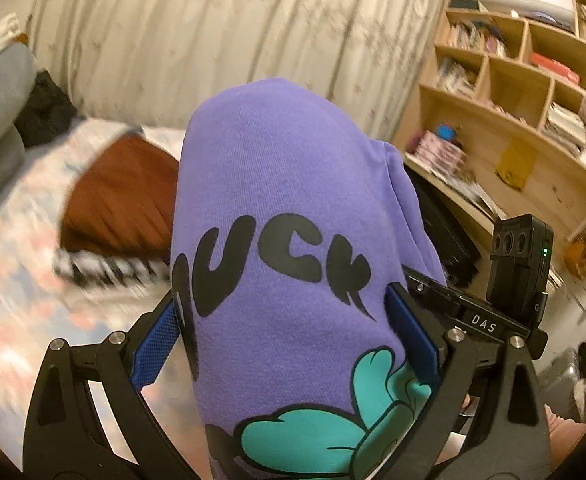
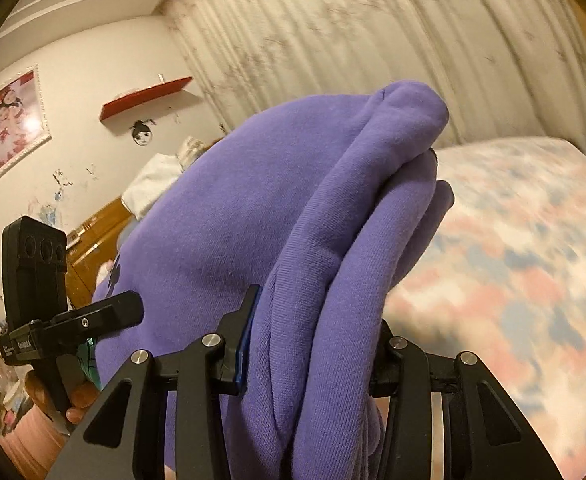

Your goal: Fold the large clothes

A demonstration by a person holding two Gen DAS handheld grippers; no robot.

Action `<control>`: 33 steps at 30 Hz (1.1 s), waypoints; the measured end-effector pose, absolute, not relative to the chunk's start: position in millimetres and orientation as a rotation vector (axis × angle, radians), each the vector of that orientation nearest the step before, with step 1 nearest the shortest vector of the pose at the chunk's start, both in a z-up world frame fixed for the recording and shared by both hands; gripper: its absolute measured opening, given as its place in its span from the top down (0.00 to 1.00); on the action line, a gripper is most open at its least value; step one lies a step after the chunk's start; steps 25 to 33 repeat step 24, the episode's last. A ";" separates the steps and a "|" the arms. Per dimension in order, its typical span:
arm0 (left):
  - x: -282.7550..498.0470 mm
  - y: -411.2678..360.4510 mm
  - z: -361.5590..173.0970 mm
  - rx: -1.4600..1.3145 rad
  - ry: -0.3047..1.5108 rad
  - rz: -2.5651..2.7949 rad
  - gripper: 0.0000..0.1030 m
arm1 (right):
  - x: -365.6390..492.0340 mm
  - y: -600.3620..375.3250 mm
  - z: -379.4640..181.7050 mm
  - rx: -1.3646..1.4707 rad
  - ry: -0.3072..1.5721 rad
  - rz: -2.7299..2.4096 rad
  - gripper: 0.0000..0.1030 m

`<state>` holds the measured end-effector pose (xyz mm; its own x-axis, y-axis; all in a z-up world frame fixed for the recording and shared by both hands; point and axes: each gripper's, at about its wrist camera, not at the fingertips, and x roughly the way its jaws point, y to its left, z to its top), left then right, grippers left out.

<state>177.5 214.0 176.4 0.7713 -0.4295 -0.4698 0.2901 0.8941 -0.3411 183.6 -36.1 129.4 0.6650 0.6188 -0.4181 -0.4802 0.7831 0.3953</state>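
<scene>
In the left wrist view, the left gripper (image 1: pixel 285 328) was clenched on a thick purple fleece sweatshirt with black lettering and a teal cartoon print (image 1: pixel 277 208). Its blue-padded fingers (image 1: pixel 153 344) pressed into the cloth from both sides. The bundled garment stood between them with its long axis running forward along the fingers, its rounded folded end pointing away from the camera toward the pale pleated curtain (image 1: pixel 213 32). The black letters ran across the bundle and the teal print lay nearest the camera. Below and to the left lay the bed with a pink, blue and white patterned cover (image 1: pixel 17 280), blurred, with a rust-brown cloth (image 1: pixel 121 200) and a black-and-white checked item (image 1: pixel 105 268) on it. A light wooden shelf unit filled with books (image 1: pixel 533 92) stood at the right, and the other gripper's black camera block (image 1: pixel 521 264) showed just beside the sweatshirt.

In the right wrist view, the right gripper (image 2: pixel 313 352) was likewise grasping the sweatshirt (image 2: pixel 253 216), several thick folds packed between its fingers. The bundle rose forward and up to the right, its rolled end toward the curtain (image 2: pixel 373 32), held above the bed cover (image 2: pixel 513 260). A framed picture (image 2: pixel 13 124) and a red wall shelf (image 2: pixel 145 96) hung on the left wall.
</scene>
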 end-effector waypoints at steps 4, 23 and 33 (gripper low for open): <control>242.5 282.1 198.6 -0.238 0.519 -0.360 0.07 | 257.7 33.4 147.3 0.265 0.528 0.672 0.61; 514.2 463.1 35.0 -0.405 0.633 -0.312 0.01 | 585.4 229.7 -43.1 0.329 0.727 0.621 0.42; 515.8 465.4 33.6 -0.404 0.636 -0.309 0.01 | 588.1 231.2 -44.9 0.319 0.730 0.602 0.38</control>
